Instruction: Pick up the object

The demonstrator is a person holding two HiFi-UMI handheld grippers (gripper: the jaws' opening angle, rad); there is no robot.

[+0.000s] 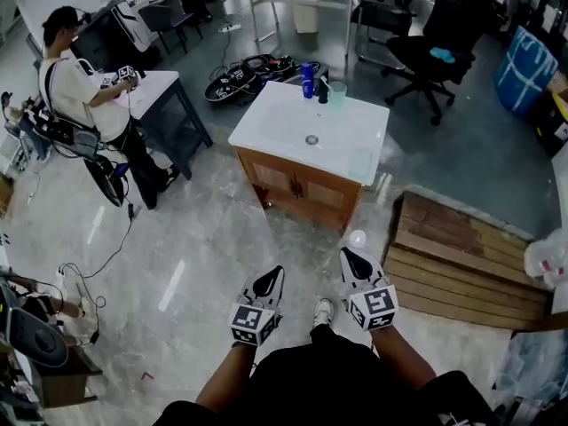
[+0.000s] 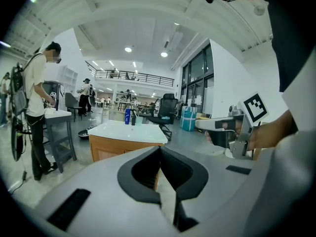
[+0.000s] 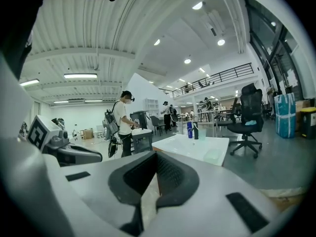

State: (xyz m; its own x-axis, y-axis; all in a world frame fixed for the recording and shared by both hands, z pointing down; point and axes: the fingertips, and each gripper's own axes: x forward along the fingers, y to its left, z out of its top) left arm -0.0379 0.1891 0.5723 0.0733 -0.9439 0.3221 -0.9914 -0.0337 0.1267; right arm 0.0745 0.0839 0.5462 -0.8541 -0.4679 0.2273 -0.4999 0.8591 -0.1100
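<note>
We hold the left gripper and right gripper, jaws clenched on nothing, well short of the desk, where the blue bottle (crowded by a cup) could topple if we nudge it.

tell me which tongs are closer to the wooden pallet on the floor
Right. The right tongs hang just left of the wooden pallet, near its edge. The left tongs are further left, on the far side of the right ones.

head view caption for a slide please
Left claw and right claw held low, shut and empty, short of a white-topped cabinet bearing a blue bottle.
</note>
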